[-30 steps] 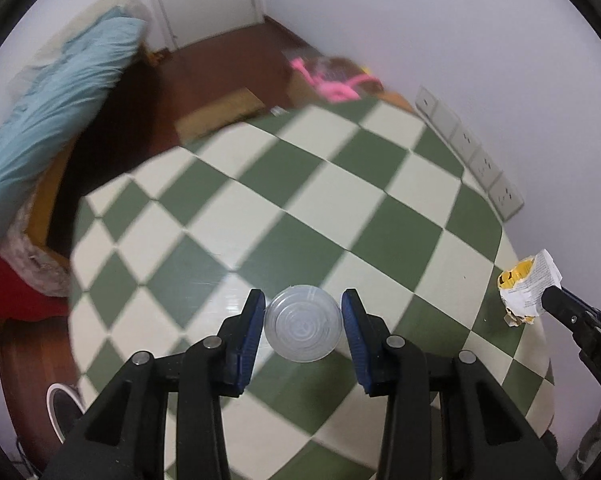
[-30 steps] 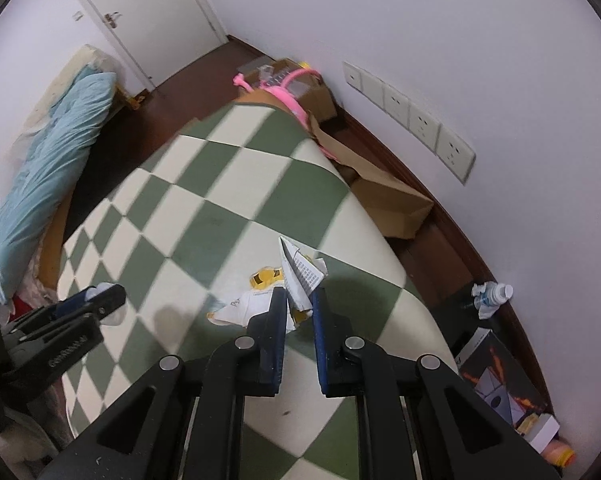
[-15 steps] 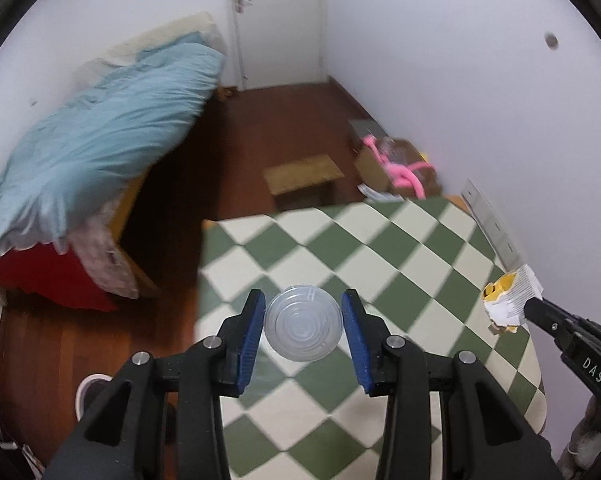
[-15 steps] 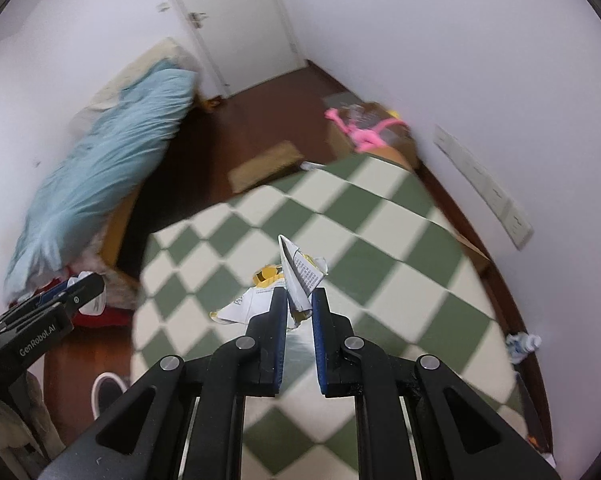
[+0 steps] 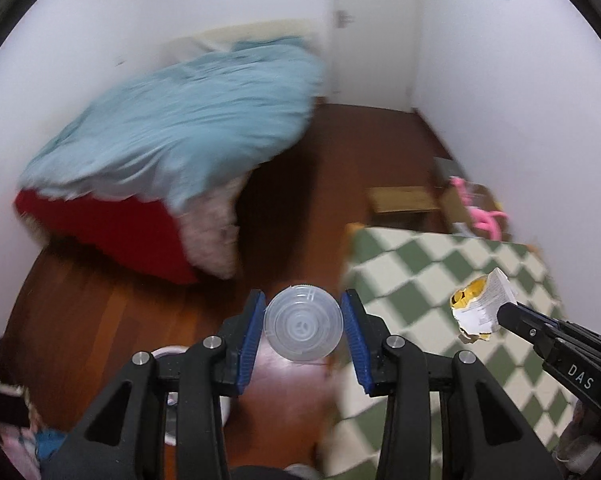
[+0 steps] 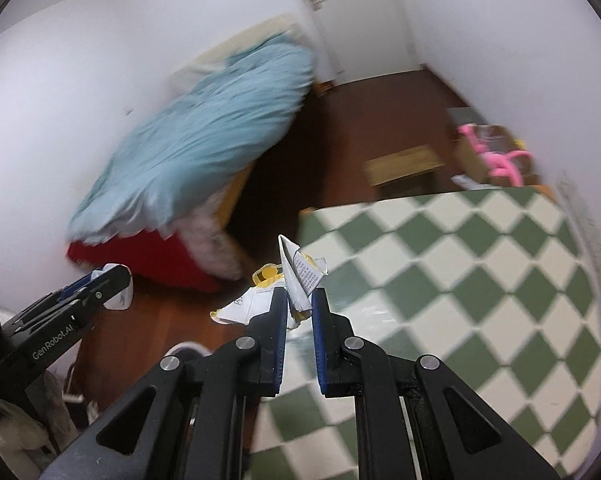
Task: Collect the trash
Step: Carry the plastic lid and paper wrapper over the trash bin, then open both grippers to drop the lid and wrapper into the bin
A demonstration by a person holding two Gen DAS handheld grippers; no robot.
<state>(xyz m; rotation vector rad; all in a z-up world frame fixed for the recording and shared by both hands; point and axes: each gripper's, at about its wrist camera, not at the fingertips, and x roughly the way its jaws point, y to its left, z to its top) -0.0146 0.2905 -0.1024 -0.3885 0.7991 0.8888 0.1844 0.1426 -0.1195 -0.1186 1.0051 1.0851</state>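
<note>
My left gripper (image 5: 303, 322) is shut on a clear plastic cup (image 5: 303, 323), seen bottom-on between the blue pads, held in the air past the table's left edge over the wooden floor. My right gripper (image 6: 299, 312) is shut on a crumpled white and yellow wrapper (image 6: 298, 280), held above the left edge of the green and white checkered table (image 6: 460, 264). The wrapper and the right gripper also show at the right of the left wrist view (image 5: 480, 306). The left gripper with the cup shows at the left of the right wrist view (image 6: 112, 288).
A bed with a light blue blanket (image 5: 172, 128) and red cover (image 5: 112, 232) stands at the left. A small wooden stool (image 5: 404, 200) and a cardboard box with a pink object (image 5: 480, 212) sit on the brown floor beyond the table. A white rimmed container (image 5: 172, 356) lies below my left gripper.
Both grippers have swung left, off the table toward the floor and bed, each still holding its item. The table has slid to the right in both views.
</note>
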